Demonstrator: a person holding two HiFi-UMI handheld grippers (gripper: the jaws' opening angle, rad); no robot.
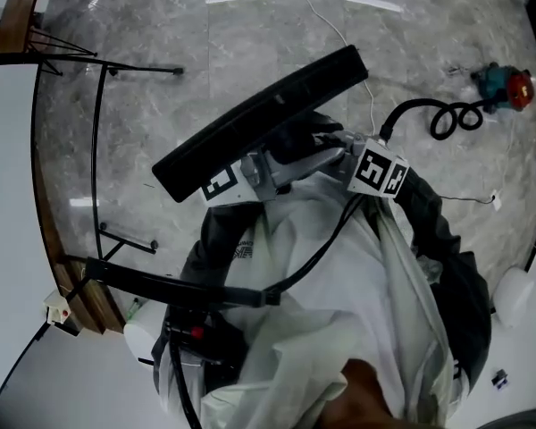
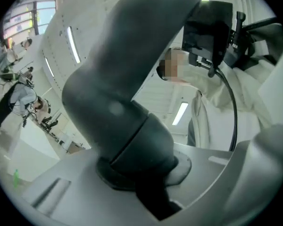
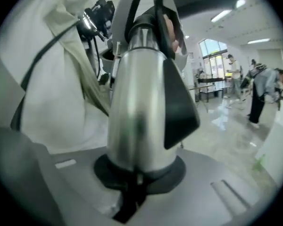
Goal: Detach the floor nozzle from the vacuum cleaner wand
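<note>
The left gripper (image 2: 144, 175) clasps the long black floor nozzle (image 1: 266, 114) by its neck, the right gripper (image 3: 137, 178) clasps the shiny silver wand (image 3: 137, 107), apparently for pulling them apart.

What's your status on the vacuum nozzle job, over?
Left claw shut on nozzle neck. Right claw shut on silver wand. Floor nozzle held aloft, separation unclear. Black cable hangs beneath.

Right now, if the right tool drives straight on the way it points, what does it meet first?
The silver wand. The right tool is shut on it, so the wand fills the line directly ahead. What lies behind the wand on that line is hidden, so nothing further can be called.
</note>
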